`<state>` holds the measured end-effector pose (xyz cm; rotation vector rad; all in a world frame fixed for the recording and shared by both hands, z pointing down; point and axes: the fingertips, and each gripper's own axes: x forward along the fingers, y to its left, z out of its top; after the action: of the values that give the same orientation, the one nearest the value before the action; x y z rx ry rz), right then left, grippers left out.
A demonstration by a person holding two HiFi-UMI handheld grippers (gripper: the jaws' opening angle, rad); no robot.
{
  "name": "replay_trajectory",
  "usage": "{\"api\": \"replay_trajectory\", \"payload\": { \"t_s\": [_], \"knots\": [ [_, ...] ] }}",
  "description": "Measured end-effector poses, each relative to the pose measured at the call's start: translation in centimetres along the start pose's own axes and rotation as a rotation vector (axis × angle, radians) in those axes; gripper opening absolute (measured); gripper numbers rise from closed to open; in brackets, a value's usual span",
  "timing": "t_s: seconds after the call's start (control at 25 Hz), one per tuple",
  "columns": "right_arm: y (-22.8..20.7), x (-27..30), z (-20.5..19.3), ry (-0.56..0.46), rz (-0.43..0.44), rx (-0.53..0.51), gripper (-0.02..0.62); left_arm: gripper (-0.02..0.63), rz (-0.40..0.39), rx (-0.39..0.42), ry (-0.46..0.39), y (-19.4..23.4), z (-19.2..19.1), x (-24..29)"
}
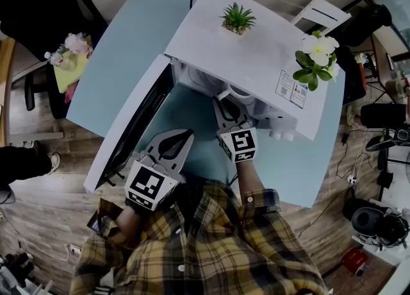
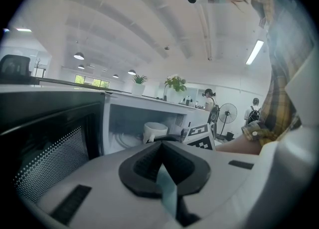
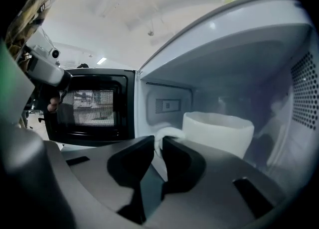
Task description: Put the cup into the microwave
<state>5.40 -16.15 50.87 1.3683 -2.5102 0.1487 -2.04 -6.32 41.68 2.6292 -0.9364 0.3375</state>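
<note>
Door (image 1: 138, 127): swung wide, left of the microwave (image 1: 256, 69) cavity. If you knock it, it swings toward the opening while your other arm is inside.

Left gripper (image 2: 160, 147): in front of the microwave, just right of the door, outside the cavity. The jaws are pressed together with nothing between them. It is the likeliest thing to nudge the door, so hold it off until the cavity is free of your arm.

Right gripper (image 3: 158, 146): reaches in through the microwave mouth, clamped on the handle (image 3: 164, 134) of the cup (image 3: 217, 133). Only the handle is pinched; the body hangs off to the right of the jaws. A grip this far off-centre lets the cup pivot about the pads and tilt if your wrist dips.

Cup: white, upright, inside the microwave cavity, right of the handle. I cannot tell whether its base is down on the cavity floor, as your jaws hide it. If you let go with the base in the air, it may drop and tip.

Backing out: the handle is a loop, and a jaw that is barely parted could catch it and drag the cup toward the mouth. Open fully, then pull straight back.

Right wall of the microwave, the perforated one: near the cup's far side. Pushing further in or to the right risks a knock.
</note>
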Motion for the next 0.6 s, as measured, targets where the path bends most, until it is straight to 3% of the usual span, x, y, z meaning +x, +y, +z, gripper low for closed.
{"api": "replay_trajectory", "payload": {
  "t_s": [0.6],
  "knots": [
    [-0.5,2.6,0.2,0.0,-0.044,0.054,0.055,-0.009,0.014,-0.003,-0.007,0.3,0.0,-0.4]
  ]
}}
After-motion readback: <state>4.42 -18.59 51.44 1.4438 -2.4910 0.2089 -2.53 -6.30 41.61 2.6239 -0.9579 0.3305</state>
